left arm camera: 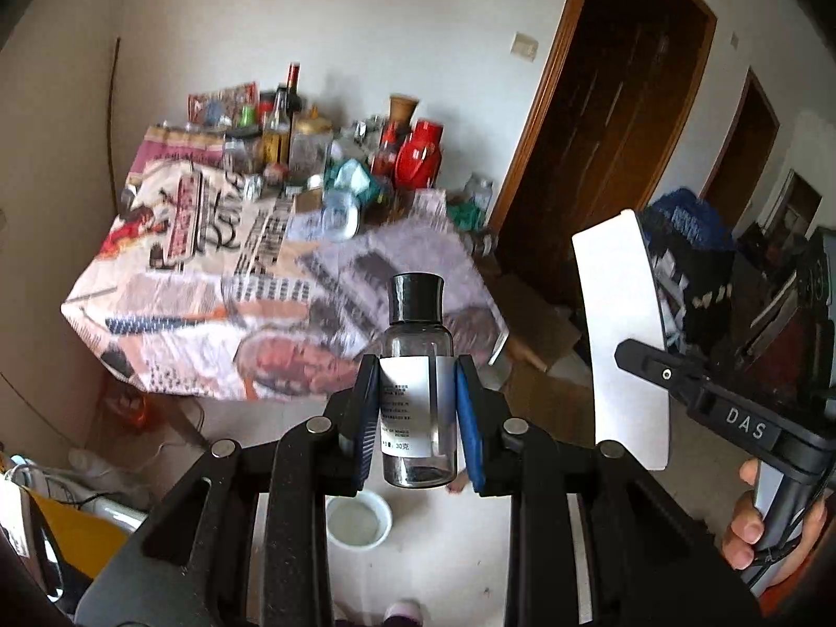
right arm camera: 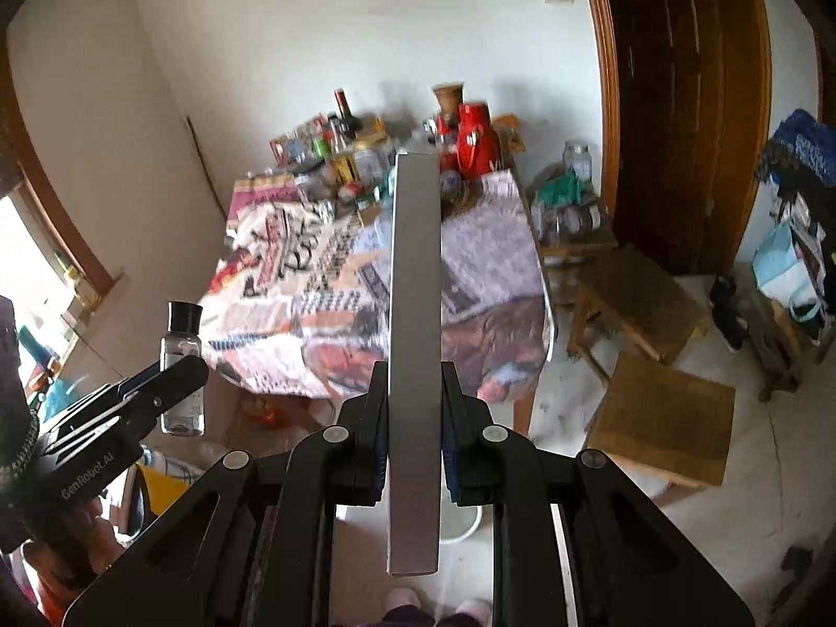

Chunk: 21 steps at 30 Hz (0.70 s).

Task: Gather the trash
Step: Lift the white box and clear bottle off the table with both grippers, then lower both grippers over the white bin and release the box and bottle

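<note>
My left gripper (left arm camera: 418,413) is shut on a small clear bottle (left arm camera: 417,366) with a black cap and a white label, held upright in the air in front of the table. It also shows in the right wrist view (right arm camera: 182,360). My right gripper (right arm camera: 415,418) is shut on a long flat white box (right arm camera: 414,313), held upright and edge-on; in the left wrist view the box (left arm camera: 619,334) shows its broad white face at the right.
A table (left arm camera: 209,282) covered with newspaper stands ahead, its far end crowded with bottles, jars and a red thermos (left arm camera: 420,151). A white bowl (left arm camera: 358,520) is on the floor below. Wooden stools (right arm camera: 663,413) and a dark door (right arm camera: 689,104) are at the right.
</note>
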### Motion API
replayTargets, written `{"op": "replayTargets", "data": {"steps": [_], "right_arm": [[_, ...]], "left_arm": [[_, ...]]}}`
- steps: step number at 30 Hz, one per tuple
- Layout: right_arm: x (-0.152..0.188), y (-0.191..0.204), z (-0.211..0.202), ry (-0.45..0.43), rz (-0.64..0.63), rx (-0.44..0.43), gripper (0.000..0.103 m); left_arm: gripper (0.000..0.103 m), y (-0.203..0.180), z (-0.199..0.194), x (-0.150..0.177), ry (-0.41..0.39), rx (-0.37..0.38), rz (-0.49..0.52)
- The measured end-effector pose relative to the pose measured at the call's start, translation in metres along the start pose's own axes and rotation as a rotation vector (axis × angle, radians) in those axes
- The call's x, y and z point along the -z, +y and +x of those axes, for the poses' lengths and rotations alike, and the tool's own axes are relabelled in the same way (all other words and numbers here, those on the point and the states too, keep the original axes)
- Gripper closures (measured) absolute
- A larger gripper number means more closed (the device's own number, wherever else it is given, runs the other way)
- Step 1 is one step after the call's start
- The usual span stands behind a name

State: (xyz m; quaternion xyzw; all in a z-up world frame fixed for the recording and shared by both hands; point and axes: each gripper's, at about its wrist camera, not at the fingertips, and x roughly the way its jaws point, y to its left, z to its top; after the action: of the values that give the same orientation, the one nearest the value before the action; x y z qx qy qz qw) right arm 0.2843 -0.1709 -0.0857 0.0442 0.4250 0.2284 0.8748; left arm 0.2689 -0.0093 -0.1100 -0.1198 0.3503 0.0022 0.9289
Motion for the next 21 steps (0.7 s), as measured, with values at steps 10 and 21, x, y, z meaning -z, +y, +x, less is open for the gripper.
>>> {"op": "replayTargets", "data": {"steps": [10, 21], "right_arm": [[0.061, -0.002, 0.089, 0.199, 0.054, 0.033, 0.088], [0.165, -0.032, 0.221, 0.427, 0.124, 0.037, 0.088]], "left_arm": [[0.075, 0.057, 0.09, 0.06, 0.223, -0.005, 0.005], [0.076, 0.113, 0.231, 0.164, 0.42, -0.055, -0.012]]}}
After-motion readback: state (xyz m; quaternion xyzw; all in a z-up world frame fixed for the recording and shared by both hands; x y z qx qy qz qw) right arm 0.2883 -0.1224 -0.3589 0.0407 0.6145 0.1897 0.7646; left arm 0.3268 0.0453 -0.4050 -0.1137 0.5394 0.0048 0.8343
